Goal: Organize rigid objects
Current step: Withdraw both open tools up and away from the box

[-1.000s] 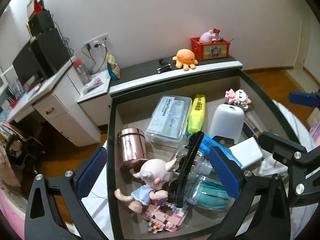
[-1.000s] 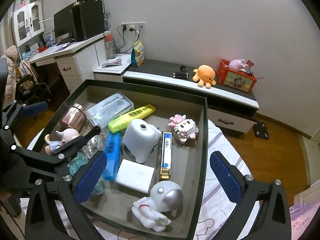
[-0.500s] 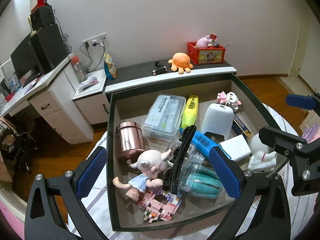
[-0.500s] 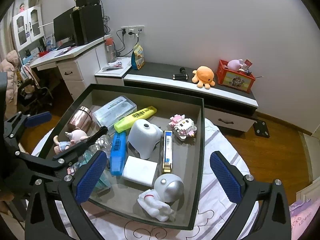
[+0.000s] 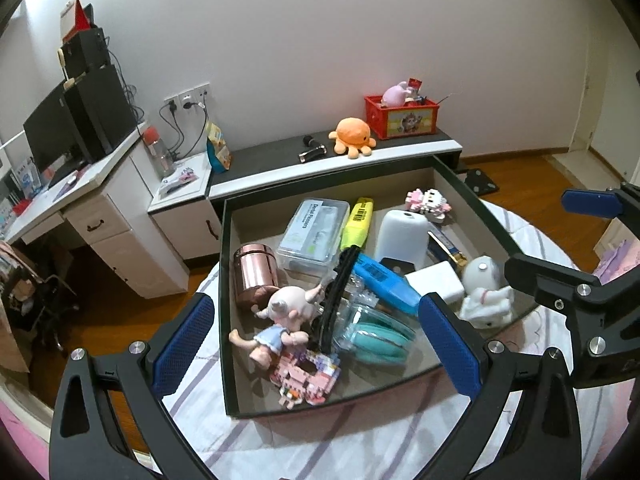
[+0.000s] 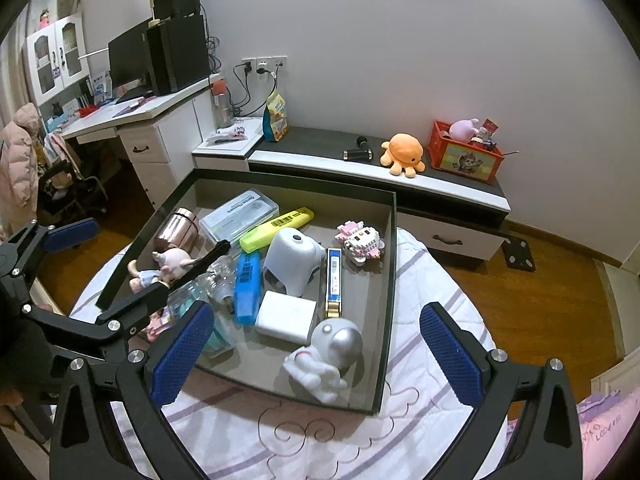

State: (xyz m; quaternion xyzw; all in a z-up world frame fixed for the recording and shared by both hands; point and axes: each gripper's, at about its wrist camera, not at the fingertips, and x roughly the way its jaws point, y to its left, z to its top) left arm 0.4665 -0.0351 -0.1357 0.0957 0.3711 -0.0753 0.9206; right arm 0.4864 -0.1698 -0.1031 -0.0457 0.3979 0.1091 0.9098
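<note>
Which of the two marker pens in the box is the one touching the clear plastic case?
The yellow highlighter. It lies right alongside the clear case at the far end of the box. The blue marker lies nearer, beside the white charger block.

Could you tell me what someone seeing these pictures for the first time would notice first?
Probably the dark-rimmed box on the striped bedding, crammed with small things: a white astronaut figure at its near right corner, a yellow highlighter toward the back, and a copper tin by the left wall. Behind it, an orange octopus plush sits on the low cabinet beside a red crate. Both grippers hang open above the box.
</note>
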